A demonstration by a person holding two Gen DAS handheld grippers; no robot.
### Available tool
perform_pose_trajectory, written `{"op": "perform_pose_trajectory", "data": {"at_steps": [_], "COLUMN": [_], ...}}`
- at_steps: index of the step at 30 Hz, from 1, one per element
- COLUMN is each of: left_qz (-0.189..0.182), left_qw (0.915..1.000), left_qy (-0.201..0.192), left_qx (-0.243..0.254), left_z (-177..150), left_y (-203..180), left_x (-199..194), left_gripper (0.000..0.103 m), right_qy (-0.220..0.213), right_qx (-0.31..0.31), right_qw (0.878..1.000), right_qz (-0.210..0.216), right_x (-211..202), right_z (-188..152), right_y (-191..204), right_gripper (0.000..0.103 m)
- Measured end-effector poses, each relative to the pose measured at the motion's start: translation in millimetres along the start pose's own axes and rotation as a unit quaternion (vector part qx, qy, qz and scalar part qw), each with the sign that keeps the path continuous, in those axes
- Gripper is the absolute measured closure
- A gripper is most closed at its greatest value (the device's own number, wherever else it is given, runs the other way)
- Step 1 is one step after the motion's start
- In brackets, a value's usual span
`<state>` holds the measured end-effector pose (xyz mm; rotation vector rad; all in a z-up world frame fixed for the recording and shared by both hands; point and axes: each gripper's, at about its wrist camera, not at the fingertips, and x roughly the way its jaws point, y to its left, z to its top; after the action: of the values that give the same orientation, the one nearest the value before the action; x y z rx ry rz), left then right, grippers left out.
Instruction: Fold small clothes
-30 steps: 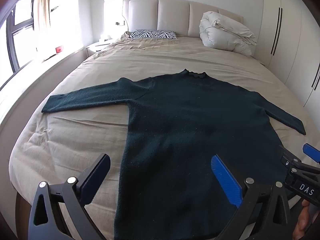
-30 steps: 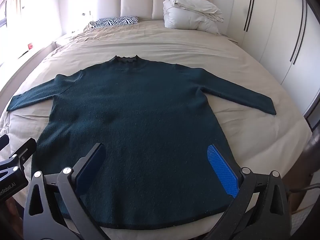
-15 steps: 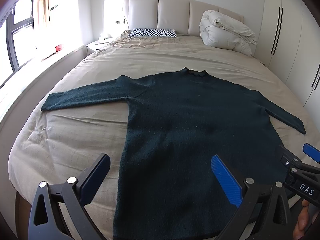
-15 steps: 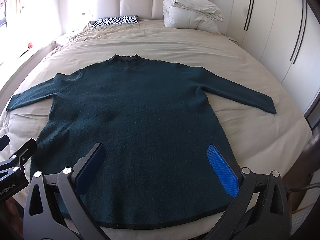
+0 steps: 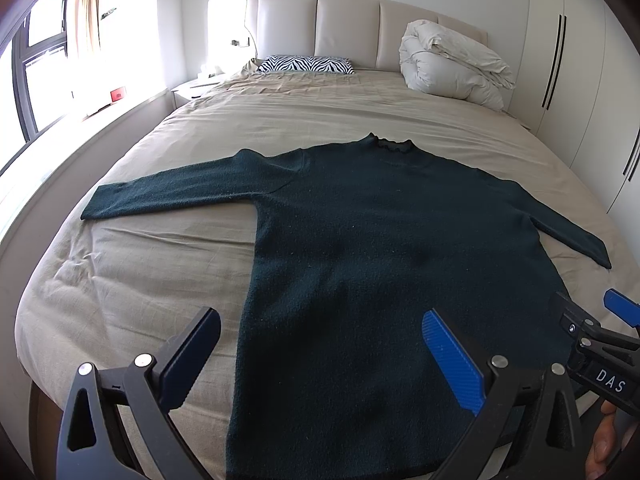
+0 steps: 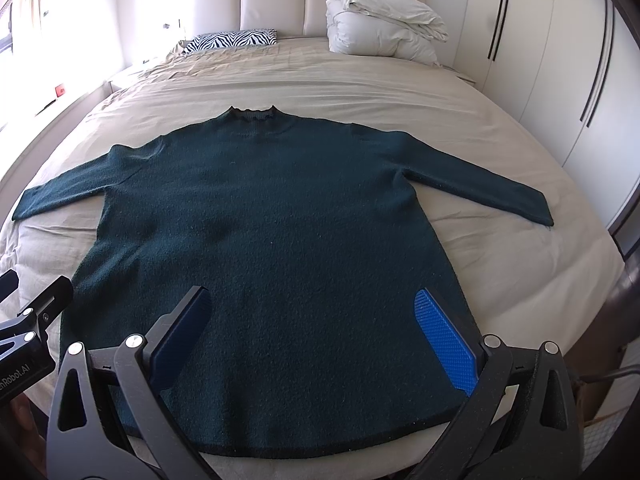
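Note:
A dark green long-sleeved sweater lies flat on the beige bed, collar toward the headboard, both sleeves spread out to the sides. It also shows in the right wrist view. My left gripper is open and empty, held above the sweater's lower left side near the hem. My right gripper is open and empty above the sweater's hem, over its lower middle. The right gripper's body shows at the right edge of the left wrist view.
A zebra-print pillow and a bundled white duvet lie by the padded headboard. White wardrobes stand to the right, a window ledge to the left. The foot edge of the bed is just under my grippers.
Both grippers have stayed open and nearly still; the views shift only slightly. The sweater has not moved.

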<state>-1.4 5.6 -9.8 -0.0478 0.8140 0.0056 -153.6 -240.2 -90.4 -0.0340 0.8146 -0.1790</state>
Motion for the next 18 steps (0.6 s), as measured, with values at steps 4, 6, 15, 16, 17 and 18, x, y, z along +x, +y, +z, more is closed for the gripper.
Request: {"op": "perform_pose_trajectory", "data": {"at_steps": [4,6,15,16,17,18], "left_qz": [0.0,0.0,0.0,-0.001,0.0,0.0], "left_qw": [1.0,1.0,1.0,1.0,1.0,1.0], "left_qy": [0.0,0.0,0.0,0.001,0.001,0.001], "left_qx": [0.0,0.0,-0.001,-0.001,0.0,0.0], "left_z": [0.1,0.2,0.2,0.1,0.3,0.4], "left_y": [0.0,0.0,0.3,0.4,0.3,0.3], "left_x": [0.0,0.0,0.2,0.2,0.1,0.1], "left_gripper": [0.0,0.0,0.0,0.0,0.0,0.0], "right_qy": [0.001,0.001,0.001,0.001,0.001,0.001], "right_qx": [0.0,0.0,0.0,0.0,0.0,0.0], "right_qw": [1.0,1.0,1.0,1.0,1.0,1.0], "right_qz": [0.0,0.0,-0.001,0.0,-0.001,-0.001], "right_x": [0.9,1.0,1.0,1.1,1.1,1.1], "right_z": [-0.5,-0.8,-0.9,-1.2,-1.0,-0.9], "right_y": [-0.7,-0.5,-0.1,-0.4,-0.1,-0.1], "right_gripper": [0.0,0.0,0.0,0.0,0.0,0.0]}}
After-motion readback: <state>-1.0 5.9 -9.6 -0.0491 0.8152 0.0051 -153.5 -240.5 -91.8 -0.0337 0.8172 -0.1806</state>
